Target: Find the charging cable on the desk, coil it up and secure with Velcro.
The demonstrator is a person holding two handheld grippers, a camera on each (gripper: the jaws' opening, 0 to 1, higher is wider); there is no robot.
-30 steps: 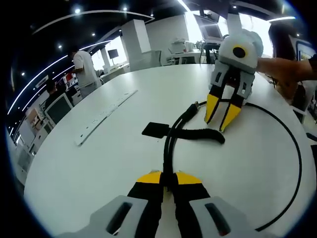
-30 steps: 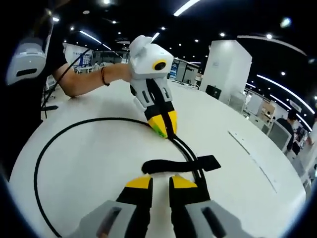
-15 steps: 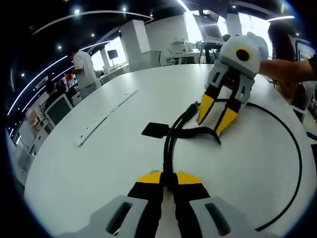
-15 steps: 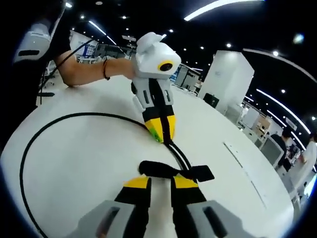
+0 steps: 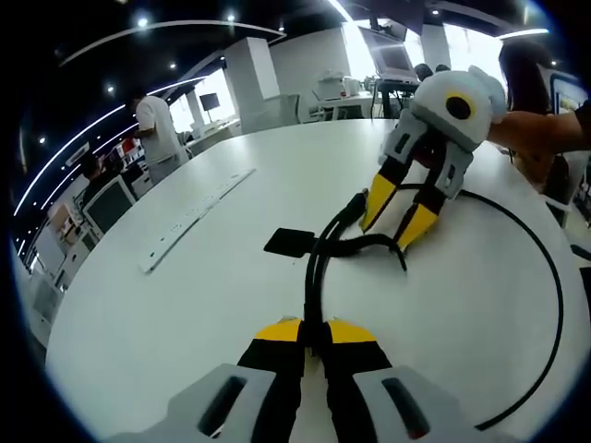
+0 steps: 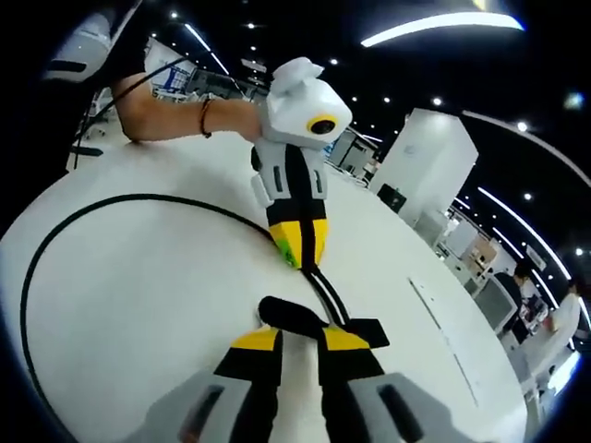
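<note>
A black charging cable lies on the white table, doubled into two strands. My left gripper is shut on those strands near the bottom of the left gripper view. A black Velcro strap crosses the strands, its flat tab on the left. My right gripper stands open over the strap's right end, one yellow fingertip on each side. In the right gripper view the strap reaches in between the right gripper's fingertips. The left gripper pins the cable just beyond it.
The rest of the cable sweeps in a wide loop over the table's right side. A long white strip lies at the left. A person's arm holds the left gripper. People and desks stand beyond the table's far edge.
The right gripper has tilted and spread its fingertips wider, and the strap's right end has risen off the table. The left gripper and the cable strands have stayed put.
</note>
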